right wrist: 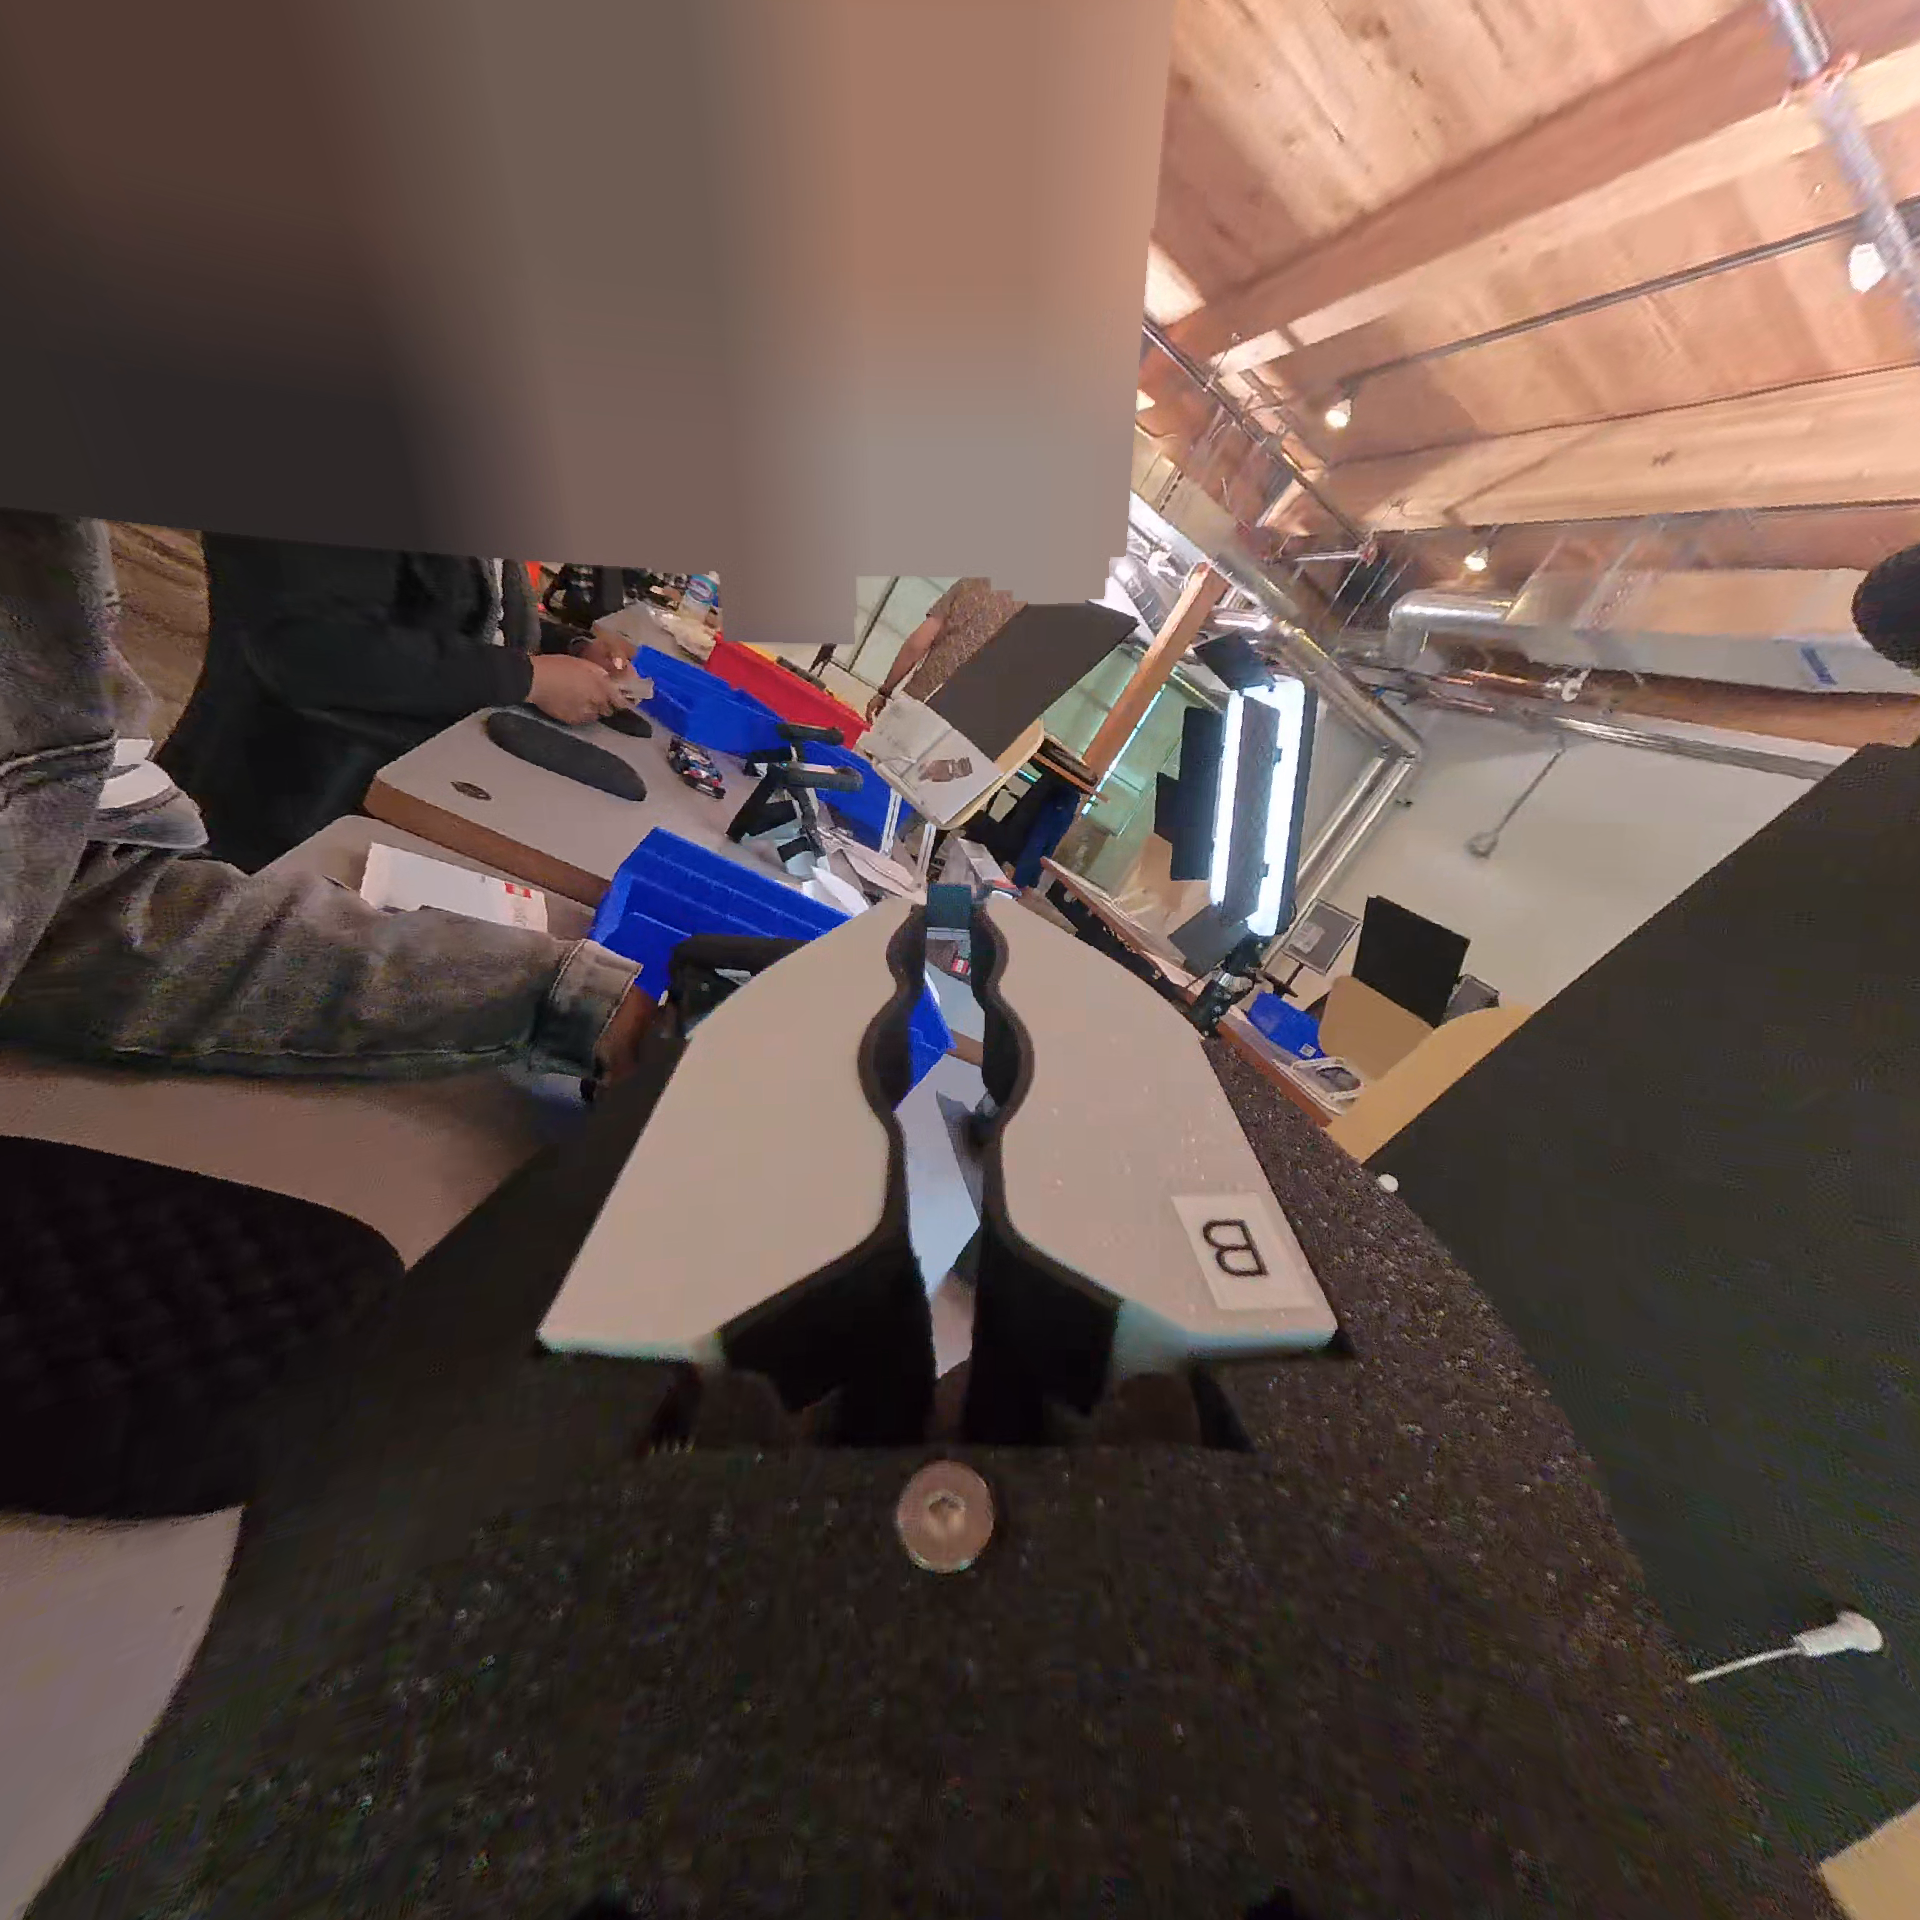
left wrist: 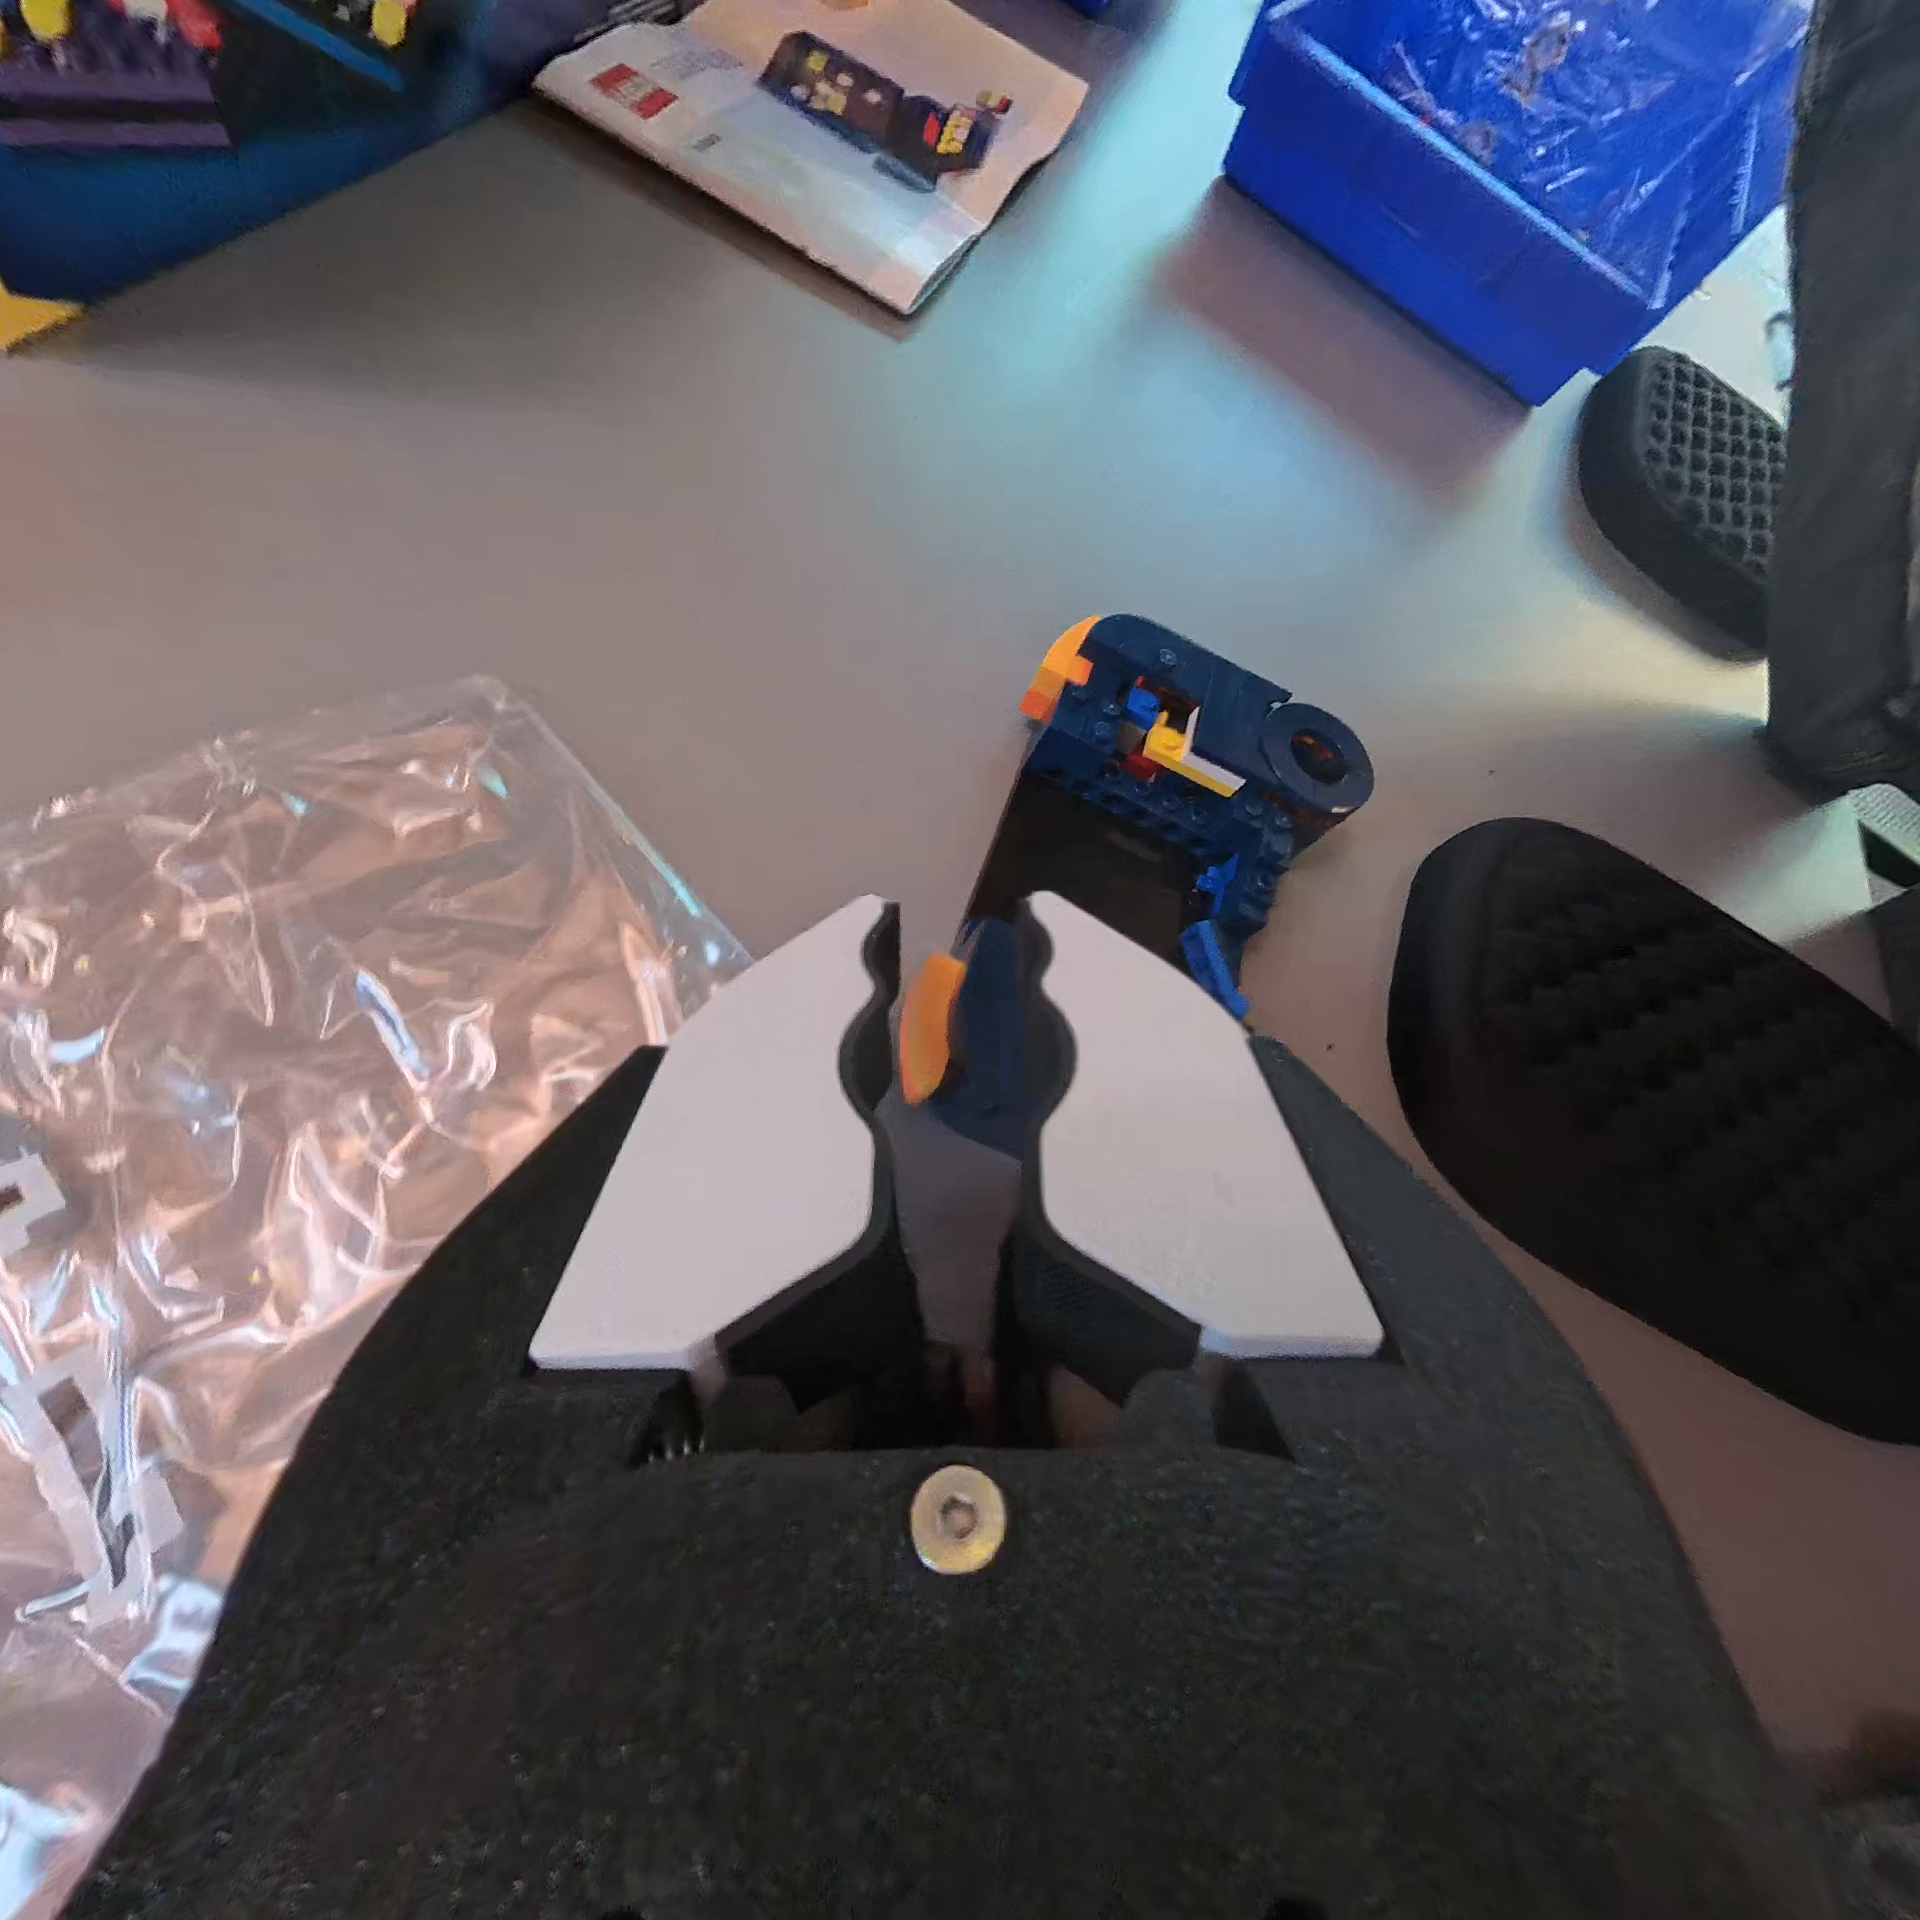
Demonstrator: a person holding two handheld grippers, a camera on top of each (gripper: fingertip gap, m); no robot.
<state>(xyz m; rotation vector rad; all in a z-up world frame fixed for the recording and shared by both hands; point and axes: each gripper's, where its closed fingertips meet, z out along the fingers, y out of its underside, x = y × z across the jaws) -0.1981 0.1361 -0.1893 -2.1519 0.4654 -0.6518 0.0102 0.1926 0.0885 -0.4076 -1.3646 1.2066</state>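
A dark blue and orange brick model lies on the grey table in the left wrist view. My left gripper is shut on the model's near end, a dark blue part with an orange curved piece. The rest of the model stretches away beyond the fingertips. My right gripper is tilted up and looks across the room. It is shut on a small dark brick pinched at its very tips.
A crumpled clear plastic bag lies left of the left gripper. An instruction booklet and a blue bin lie farther back. Black textured pads lie at the right. A person's grey sleeve rests on the table beside blue bins.
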